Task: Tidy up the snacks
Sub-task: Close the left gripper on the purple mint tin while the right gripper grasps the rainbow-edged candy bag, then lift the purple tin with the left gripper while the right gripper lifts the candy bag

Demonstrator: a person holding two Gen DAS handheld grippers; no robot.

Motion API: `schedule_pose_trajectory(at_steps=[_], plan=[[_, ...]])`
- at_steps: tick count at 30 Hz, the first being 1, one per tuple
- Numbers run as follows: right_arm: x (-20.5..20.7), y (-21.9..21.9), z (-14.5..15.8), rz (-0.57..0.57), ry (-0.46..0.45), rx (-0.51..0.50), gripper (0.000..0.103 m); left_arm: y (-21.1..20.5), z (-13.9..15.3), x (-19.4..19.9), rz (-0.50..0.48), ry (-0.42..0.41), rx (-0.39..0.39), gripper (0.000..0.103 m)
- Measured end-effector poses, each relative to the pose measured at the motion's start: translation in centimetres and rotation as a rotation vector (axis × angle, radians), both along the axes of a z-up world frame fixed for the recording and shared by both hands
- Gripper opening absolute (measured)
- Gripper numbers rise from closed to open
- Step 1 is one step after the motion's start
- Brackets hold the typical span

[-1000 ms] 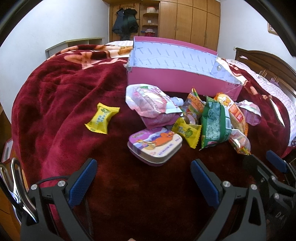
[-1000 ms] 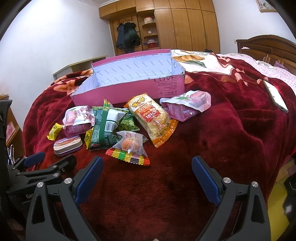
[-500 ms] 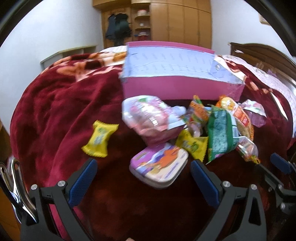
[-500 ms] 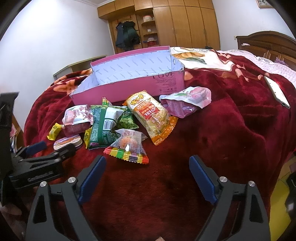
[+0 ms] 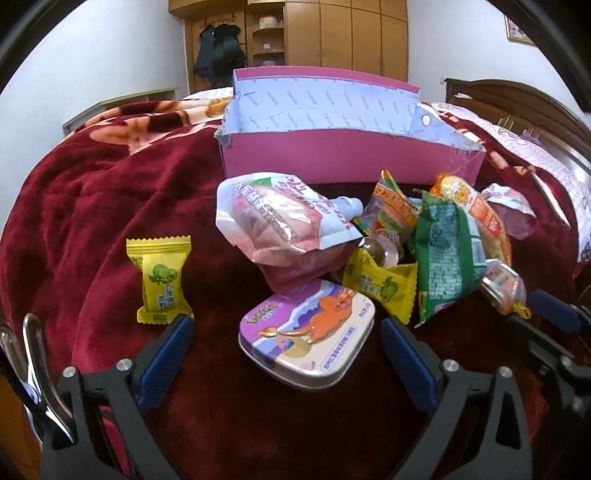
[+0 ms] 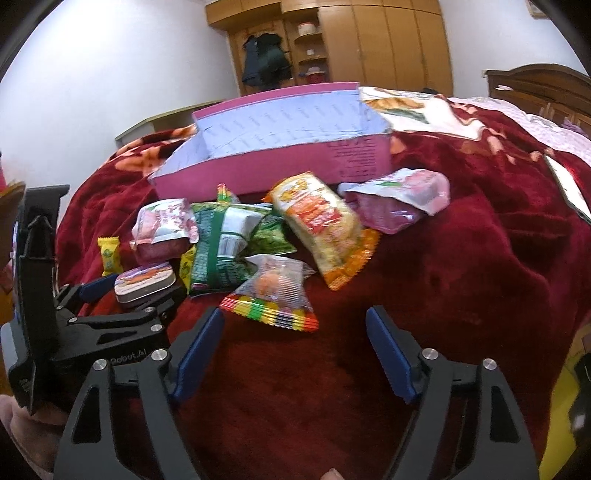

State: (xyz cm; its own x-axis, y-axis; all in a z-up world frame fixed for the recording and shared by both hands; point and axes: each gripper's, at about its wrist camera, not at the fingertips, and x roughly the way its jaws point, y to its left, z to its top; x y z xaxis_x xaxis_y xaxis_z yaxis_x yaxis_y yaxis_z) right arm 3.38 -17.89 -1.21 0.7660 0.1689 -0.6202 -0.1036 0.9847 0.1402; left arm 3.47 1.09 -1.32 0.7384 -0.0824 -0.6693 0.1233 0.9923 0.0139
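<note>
Left tongs (image 5: pixel 286 341) apart, closing, straddling tin (image 5: pixel 306 334), pads not touching yet. Right tongs (image 6: pixel 295 341) apart, closing, nothing between; rainbow packet (image 6: pixel 271 293) just ahead. Box (image 5: pixel 332 147) waiting beyond snacks.

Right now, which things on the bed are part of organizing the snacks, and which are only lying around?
Part of the job:
- pink box
- metal tin
- yellow candy
- green packet
- rainbow-edged packet
- orange noodle packet
- pink pouches

Only lying around:
- red blanket
- flat white item at the bed's edge
- wardrobe
</note>
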Motion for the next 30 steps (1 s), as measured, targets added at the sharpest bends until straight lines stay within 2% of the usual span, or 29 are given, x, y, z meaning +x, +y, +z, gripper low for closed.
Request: schedule_pose_trajectory(at_steps=[3, 5, 9, 14, 16, 19, 21, 25, 27, 30], plan=[[0.7, -0.2, -0.1, 0.001, 0.009, 0.018, 0.074, 0.3, 0.6, -0.5, -0.030, -0.017, -0.009, 0.087], [1.4, -0.4, -0.1, 0.000, 0.015, 0.040, 0.073, 0.1, 0.6, -0.6, -0.048, -0.025, 0.003, 0.085], [2.6, 0.6, -0.6, 0.007, 0.033, -0.003, 0.072, -0.5, -0.1, -0.4, -0.077, -0.050, 0.034, 0.087], [3.8, 1.5, -0.9, -0.006, 0.058, -0.057, 0.072, 0.2, -0.5, 0.6, -0.092, -0.041, -0.008, 0.089], [3.9, 1.7, -0.6, -0.017, 0.063, -0.057, 0.071, 0.4, 0.0, 0.6, -0.106, -0.048, -0.003, 0.086], [4.0, 1.9, -0.3, -0.030, 0.066, -0.039, 0.069, 0.4, 0.6, 0.0, -0.143, -0.060, 0.030, 0.075], [3.9, 1.9, -0.3, -0.030, 0.063, -0.026, 0.064, 0.1, 0.9, -0.6, -0.151, -0.075, 0.043, 0.069], [3.6, 1.1, -0.2, 0.000, 0.046, -0.011, 0.054, -1.0, 0.9, -1.0, -0.123, -0.093, 0.078, 0.068], [3.5, 0.9, -0.1, 0.021, 0.047, 0.001, 0.047, -1.7, 0.6, -0.6, -0.112, -0.075, 0.098, 0.069], [3.2, 0.5, -0.1, 0.063, 0.046, 0.017, 0.043, -2.2, 0.5, 0.2, -0.081, -0.057, 0.107, 0.070]])
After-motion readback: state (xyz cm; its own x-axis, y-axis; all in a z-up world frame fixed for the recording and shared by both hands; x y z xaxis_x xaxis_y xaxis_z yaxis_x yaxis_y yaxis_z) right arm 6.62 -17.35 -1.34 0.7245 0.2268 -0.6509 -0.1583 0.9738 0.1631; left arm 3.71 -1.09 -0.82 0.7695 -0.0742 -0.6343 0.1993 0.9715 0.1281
